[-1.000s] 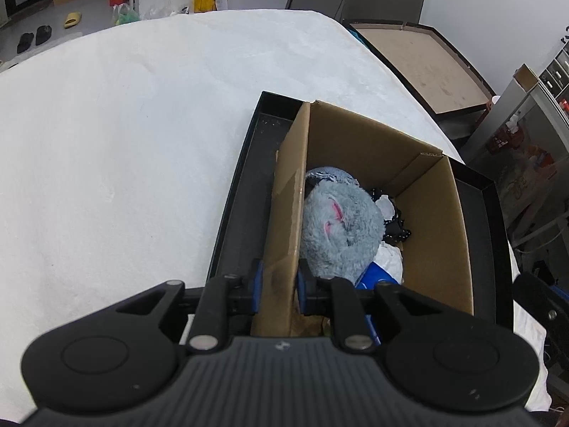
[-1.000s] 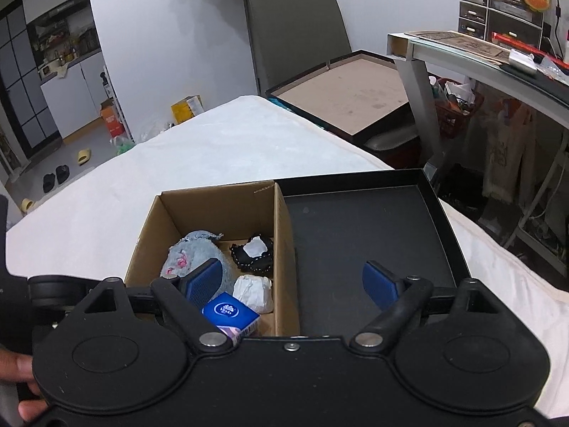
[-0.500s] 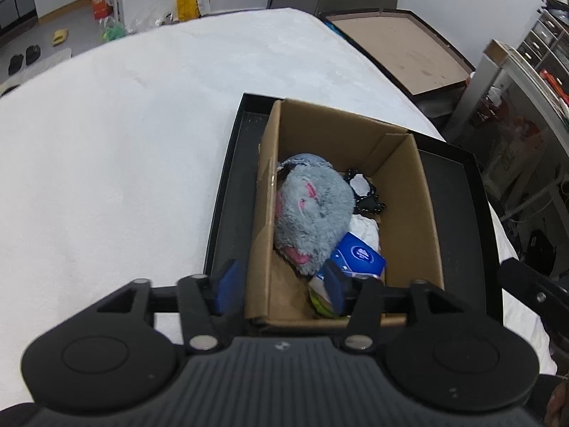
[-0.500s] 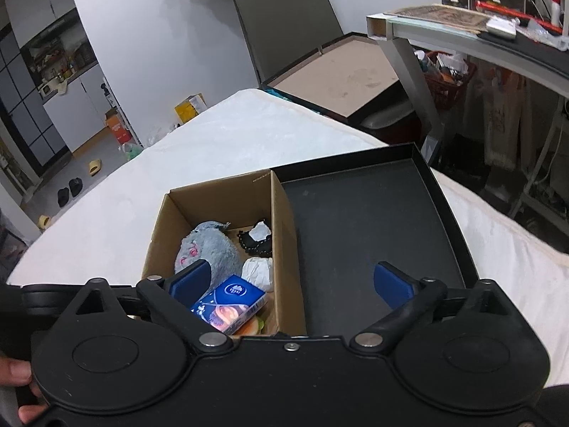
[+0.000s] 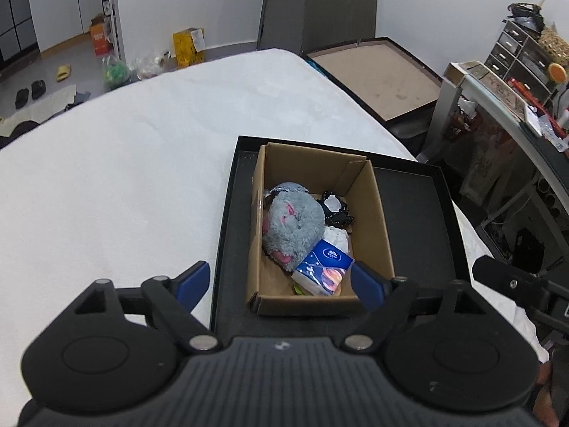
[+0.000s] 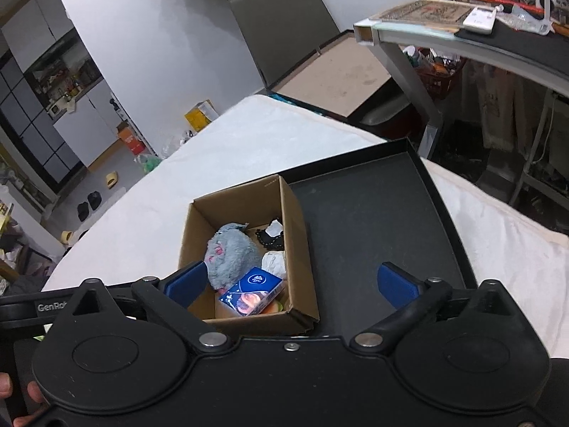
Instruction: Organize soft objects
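Left hand-held gripper (image 5: 281, 283) spread wide, nothing held, raised above near end of box (image 5: 380, 235). Box sits in left part of black tray (image 5: 416, 220) on white bed (image 5: 124, 178). Inside box: grey plush (image 5: 293, 226), blue tissue pack (image 5: 325, 261) against its near side, white wad (image 5: 336, 236), black item (image 5: 336, 211) behind. Right hand-held gripper (image 6: 291, 281) also wide apart, empty, above box's near right corner.
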{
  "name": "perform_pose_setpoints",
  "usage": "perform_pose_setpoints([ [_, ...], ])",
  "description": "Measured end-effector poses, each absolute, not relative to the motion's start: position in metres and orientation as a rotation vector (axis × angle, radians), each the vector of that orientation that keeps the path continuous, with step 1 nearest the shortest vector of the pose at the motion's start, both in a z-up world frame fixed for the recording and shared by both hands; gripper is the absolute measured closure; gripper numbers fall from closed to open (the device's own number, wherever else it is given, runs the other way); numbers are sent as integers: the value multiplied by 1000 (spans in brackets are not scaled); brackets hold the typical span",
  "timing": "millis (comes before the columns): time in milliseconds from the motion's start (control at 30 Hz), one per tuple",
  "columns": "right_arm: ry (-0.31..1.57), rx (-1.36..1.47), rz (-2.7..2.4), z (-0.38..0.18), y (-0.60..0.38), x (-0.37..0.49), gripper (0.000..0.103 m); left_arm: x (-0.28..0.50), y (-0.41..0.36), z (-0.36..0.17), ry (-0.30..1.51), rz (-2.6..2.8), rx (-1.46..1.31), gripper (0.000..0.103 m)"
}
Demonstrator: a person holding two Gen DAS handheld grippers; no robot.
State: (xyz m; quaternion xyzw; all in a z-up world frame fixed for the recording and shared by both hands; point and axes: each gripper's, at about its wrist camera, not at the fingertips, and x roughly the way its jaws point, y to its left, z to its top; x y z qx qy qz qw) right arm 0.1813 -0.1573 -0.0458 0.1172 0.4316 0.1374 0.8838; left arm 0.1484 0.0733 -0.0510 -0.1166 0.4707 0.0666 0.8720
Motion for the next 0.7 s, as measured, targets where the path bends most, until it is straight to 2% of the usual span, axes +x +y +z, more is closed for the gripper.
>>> perform_pose_setpoints([
  [367, 865, 209, 323, -7, -169, 156, 0, 106, 63, -7, 938, 160, -213, 11],
  [700, 814, 174, 316, 20, -179, 132, 0, 73, 51, 14, 913, 169, -167, 11],
])
